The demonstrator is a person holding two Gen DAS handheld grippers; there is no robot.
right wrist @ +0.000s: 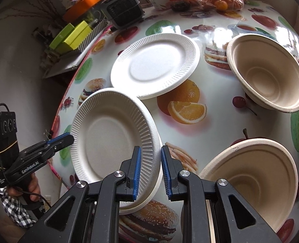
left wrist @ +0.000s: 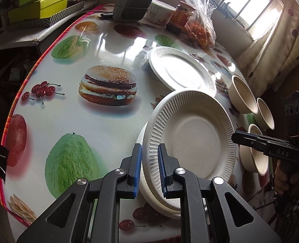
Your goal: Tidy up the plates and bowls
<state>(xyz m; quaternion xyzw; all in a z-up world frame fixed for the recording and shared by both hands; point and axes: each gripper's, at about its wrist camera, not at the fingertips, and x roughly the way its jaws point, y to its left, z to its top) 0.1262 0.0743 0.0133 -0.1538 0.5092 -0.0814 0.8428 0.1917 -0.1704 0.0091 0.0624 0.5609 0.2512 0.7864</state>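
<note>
My left gripper [left wrist: 149, 169] is shut on the rim of a white paper plate [left wrist: 198, 137], holding it tilted over a short stack of white plates [left wrist: 157, 200] on the table. My right gripper [right wrist: 151, 174] straddles the opposite rim of that same plate [right wrist: 110, 139], jaws slightly apart, the left pad close to the rim. It also shows in the left wrist view [left wrist: 250, 139]. Another white plate [right wrist: 155, 64] lies farther back. Beige bowls sit to the right: a far bowl [right wrist: 269, 75] and a near bowl [right wrist: 256, 180].
The table has a glossy food-print cloth [left wrist: 88, 121]. At the back stand a grey heater [left wrist: 133, 0], a white cup [left wrist: 159, 12], a red jar [left wrist: 181, 16] and a bag of oranges [left wrist: 202, 30]. Yellow-green boxes [left wrist: 42, 4] lie beyond the left edge.
</note>
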